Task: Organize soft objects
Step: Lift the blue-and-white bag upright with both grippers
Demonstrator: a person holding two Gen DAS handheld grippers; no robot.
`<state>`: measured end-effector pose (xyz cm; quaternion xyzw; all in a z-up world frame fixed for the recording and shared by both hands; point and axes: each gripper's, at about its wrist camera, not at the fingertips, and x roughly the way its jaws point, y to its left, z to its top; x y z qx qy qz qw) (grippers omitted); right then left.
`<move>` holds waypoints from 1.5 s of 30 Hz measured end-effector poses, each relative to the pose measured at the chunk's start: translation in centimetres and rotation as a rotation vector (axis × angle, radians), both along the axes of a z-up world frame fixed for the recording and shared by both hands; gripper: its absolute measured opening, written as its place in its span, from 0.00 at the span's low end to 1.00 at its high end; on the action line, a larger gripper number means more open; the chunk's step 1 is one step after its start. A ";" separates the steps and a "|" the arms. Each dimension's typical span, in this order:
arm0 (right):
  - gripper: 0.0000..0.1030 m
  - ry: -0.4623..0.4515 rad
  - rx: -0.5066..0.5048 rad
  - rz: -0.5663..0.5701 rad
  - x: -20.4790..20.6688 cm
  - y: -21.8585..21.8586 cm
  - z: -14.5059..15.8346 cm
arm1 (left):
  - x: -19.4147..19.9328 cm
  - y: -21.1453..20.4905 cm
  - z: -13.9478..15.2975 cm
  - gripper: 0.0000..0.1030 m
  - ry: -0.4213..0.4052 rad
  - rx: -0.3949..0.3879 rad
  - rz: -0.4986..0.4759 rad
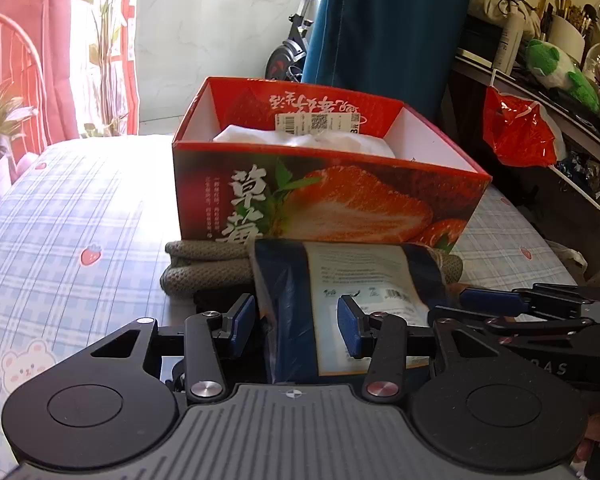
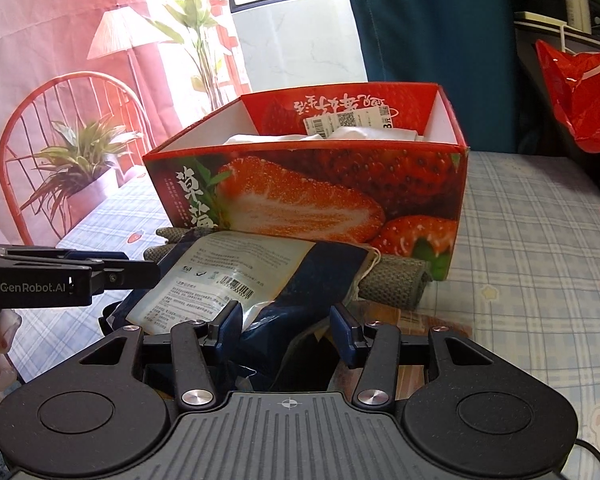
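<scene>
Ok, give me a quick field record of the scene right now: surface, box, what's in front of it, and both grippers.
surface: plaid bedsheet
box: open strawberry box, white cloth inside
in front of box: dark blue packet lying on a folded grey knit cloth
left gripper: jaws around the packet's near end; grip unclear
right gripper: jaws around the packet's other end; grip unclear
packet in box: not yet

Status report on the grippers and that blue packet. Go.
Left gripper and right gripper both straddle blue packet, grip unconfirmed. Packet on grey knit cloth. Strawberry box unobstructed.
</scene>
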<state>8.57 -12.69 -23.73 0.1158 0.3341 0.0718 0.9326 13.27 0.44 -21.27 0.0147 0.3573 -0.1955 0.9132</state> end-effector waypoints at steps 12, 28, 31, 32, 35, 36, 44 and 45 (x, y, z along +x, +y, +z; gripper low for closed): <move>0.44 0.005 0.009 0.004 -0.2 0.1 -0.1 | 0.1 0.5 -0.5 0.46 0.034 -0.040 -0.015; 0.51 0.037 0.047 0.046 -1.3 1.2 0.3 | 0.0 1.2 -1.9 0.46 0.099 -0.095 -0.017; 0.53 0.065 0.070 0.047 -1.2 1.1 -0.2 | -0.1 1.1 -2.2 0.46 0.114 -0.108 -0.032; 0.53 0.078 0.081 0.043 -1.1 1.0 -0.4 | -0.1 1.1 -2.4 0.46 0.124 -0.118 -0.040; 0.52 0.108 0.111 0.047 -0.6 0.9 -1.1 | -0.2 1.0 -2.9 0.46 0.130 -0.121 -0.049; 0.52 0.116 0.124 0.050 -0.3 0.8 -1.3 | -0.1 1.0 -3.0 0.46 0.133 -0.126 -0.049; 0.43 0.080 0.073 0.075 1.6 1.2 -1.0 | 0.0 0.7 -3.0 0.46 0.130 -0.145 -0.058; 0.43 0.074 0.065 0.075 1.8 1.2 -0.9 | 0.0 0.7 -3.0 0.46 0.130 -0.149 -0.061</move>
